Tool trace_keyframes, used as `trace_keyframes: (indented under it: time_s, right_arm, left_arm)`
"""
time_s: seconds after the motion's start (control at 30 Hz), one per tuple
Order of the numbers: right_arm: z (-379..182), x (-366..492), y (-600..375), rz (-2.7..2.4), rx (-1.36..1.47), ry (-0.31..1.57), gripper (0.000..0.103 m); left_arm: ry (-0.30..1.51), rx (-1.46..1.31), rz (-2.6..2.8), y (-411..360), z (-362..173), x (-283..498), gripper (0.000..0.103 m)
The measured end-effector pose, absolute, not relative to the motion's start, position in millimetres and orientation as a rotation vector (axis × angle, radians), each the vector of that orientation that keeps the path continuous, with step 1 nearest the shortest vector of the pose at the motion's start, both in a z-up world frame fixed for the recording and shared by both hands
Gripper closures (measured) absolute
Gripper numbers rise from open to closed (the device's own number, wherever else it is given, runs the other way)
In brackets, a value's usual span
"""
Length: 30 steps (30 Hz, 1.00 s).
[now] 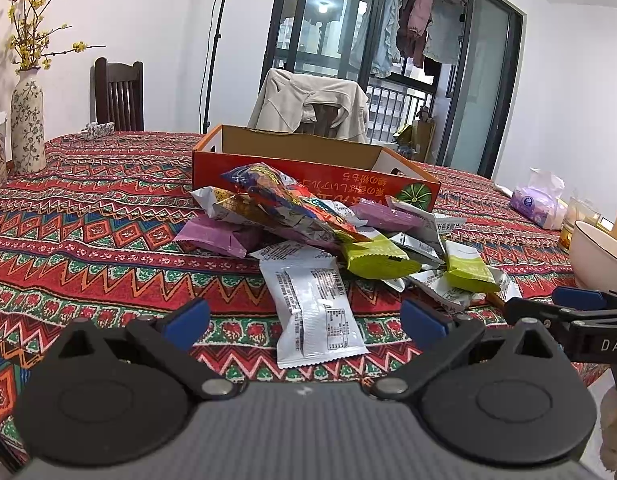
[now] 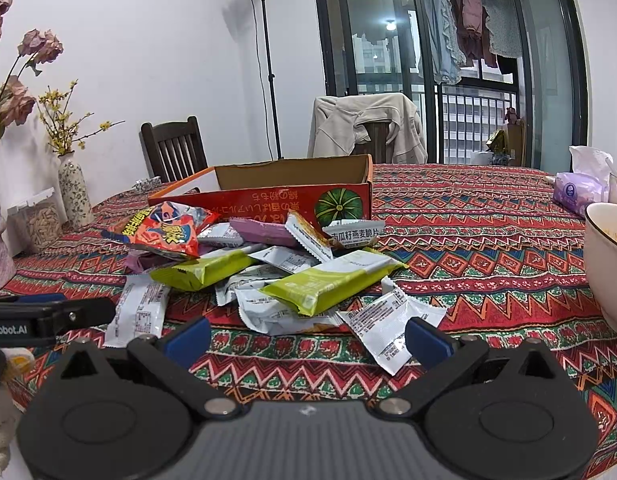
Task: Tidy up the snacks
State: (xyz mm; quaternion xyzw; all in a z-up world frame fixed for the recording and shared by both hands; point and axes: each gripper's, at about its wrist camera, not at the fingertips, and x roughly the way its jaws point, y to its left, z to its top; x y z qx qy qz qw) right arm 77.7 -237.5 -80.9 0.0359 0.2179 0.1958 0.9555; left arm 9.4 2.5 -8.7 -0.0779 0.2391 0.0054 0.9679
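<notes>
A pile of snack packets (image 1: pixel 320 232) lies on the patterned tablecloth in front of an open red cardboard box (image 1: pixel 308 160). On top is a large colourful bag (image 1: pixel 284 196), with purple, green and white packets around it. A white packet (image 1: pixel 316 312) lies nearest my left gripper (image 1: pixel 304 320), which is open and empty just before it. In the right wrist view the pile (image 2: pixel 268 272) and the box (image 2: pixel 268 192) show again. My right gripper (image 2: pixel 308 336) is open and empty, near a white packet (image 2: pixel 388 328) and a green one (image 2: pixel 328 284).
A floral vase (image 1: pixel 26 120) and a jar stand at the left. A white bowl (image 2: pixel 608 256), a tissue pack (image 2: pixel 580 188) and a glass are at the right. Two chairs stand behind the table, one draped with a jacket (image 1: pixel 308 104). The right gripper shows in the left view (image 1: pixel 568 312).
</notes>
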Motion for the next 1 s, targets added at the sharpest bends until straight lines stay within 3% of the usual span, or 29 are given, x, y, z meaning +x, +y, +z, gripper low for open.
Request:
trace_keyframes:
  time_s: [1.0]
  right_arm:
    - [-85.8, 87.5, -252.6, 0.36, 0.08, 0.446, 0.0]
  left_arm:
    - [0.551, -0.163, 0.075, -9.0, -17.9, 34.7, 0.0]
